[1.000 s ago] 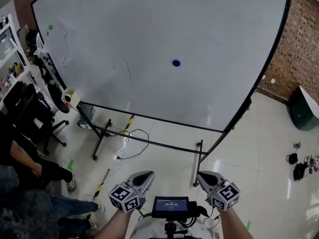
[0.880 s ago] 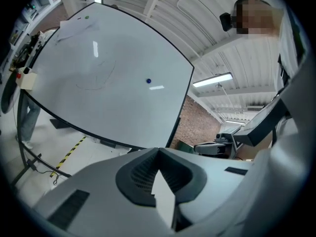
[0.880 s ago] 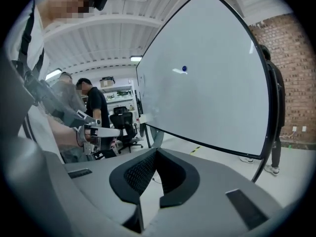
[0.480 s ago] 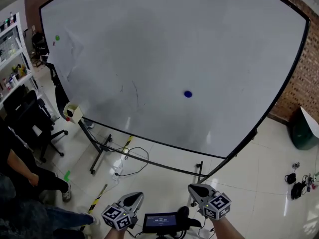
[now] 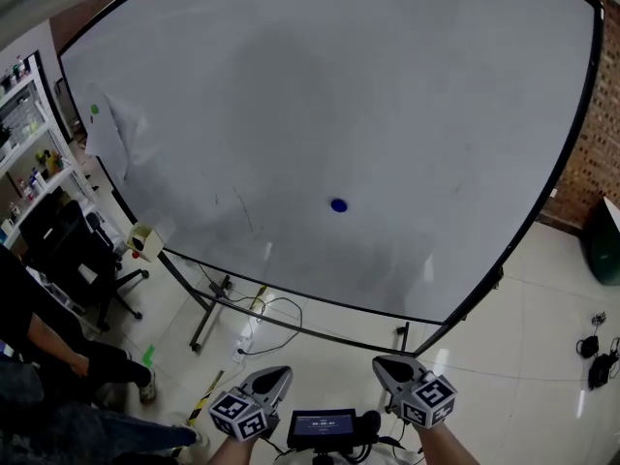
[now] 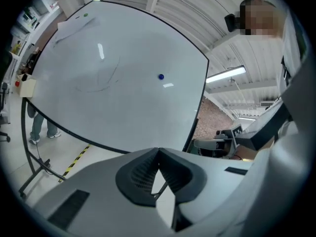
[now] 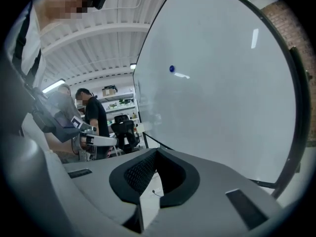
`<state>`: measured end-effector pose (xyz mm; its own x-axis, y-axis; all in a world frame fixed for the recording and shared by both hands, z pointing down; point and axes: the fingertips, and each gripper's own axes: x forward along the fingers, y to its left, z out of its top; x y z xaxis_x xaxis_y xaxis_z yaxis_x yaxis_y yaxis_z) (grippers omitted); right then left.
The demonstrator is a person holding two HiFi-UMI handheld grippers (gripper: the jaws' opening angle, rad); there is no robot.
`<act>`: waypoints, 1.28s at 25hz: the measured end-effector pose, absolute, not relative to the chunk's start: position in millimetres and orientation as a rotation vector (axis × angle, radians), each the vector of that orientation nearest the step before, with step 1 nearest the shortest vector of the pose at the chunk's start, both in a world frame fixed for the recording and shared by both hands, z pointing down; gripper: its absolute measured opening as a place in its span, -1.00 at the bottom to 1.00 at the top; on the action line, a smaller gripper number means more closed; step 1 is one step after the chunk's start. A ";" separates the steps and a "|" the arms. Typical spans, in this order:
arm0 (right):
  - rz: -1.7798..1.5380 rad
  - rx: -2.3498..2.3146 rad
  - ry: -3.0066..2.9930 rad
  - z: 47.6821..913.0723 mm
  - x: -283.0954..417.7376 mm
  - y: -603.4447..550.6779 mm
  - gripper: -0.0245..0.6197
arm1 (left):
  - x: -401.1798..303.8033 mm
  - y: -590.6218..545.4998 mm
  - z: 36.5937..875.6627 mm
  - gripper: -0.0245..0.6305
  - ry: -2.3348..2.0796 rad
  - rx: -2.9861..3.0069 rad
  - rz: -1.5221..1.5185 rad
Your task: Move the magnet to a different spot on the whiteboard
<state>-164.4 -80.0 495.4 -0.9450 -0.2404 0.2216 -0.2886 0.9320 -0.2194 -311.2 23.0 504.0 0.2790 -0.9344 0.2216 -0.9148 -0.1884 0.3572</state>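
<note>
I hold my left gripper (image 5: pixel 274 378) and right gripper (image 5: pixel 392 368) low in front of me, side by side, with a small screen (image 5: pixel 325 424) between them. Both are well apart from the whiteboard (image 5: pixel 417 85). In the left gripper view my fingers are closed, their dark pads meeting at the tips. The right gripper view shows the same: fingers closed on themselves, tips touching.

The blue magnet (image 5: pixel 338 205) sits on the whiteboard, a little below its middle and nearly straight ahead of the gap between my grippers. Faint pen strokes (image 5: pixel 242 211) lie to its left. Far off at the board's upper left is a green magnet (image 5: pixel 94 109), on the top of a sheet of paper (image 5: pixel 108 139). A small box (image 5: pixel 145 241) hangs at the board's lower left corner.

The board stands on a dark frame over a tiled floor (image 5: pixel 523 356), and a cable (image 5: pixel 276 310) trails beneath it. A brick wall (image 5: pixel 593 163) is to the right. A person (image 5: pixel 44 352) sits at the left near a black chair (image 5: pixel 73 250).
</note>
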 end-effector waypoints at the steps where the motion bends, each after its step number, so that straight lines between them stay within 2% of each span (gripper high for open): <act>1: 0.387 0.412 -2.902 497.2 -156.3 -89.8 -0.82 | -304.9 8.8 499.9 -0.82 -1.663 2.153 -0.054; 6: 0.466 0.515 -2.926 504.2 -123.7 -135.4 -0.82 | -286.6 -53.7 475.2 -0.83 -1.643 2.243 0.004; 17: 0.502 0.441 -3.003 507.7 -100.9 -208.8 -0.82 | -262.1 -133.6 436.4 -0.83 -1.758 2.297 0.081; 32: 0.614 0.335 -3.029 515.8 -77.8 -220.7 -0.82 | -218.7 -167.9 450.7 -0.82 -1.847 2.326 0.282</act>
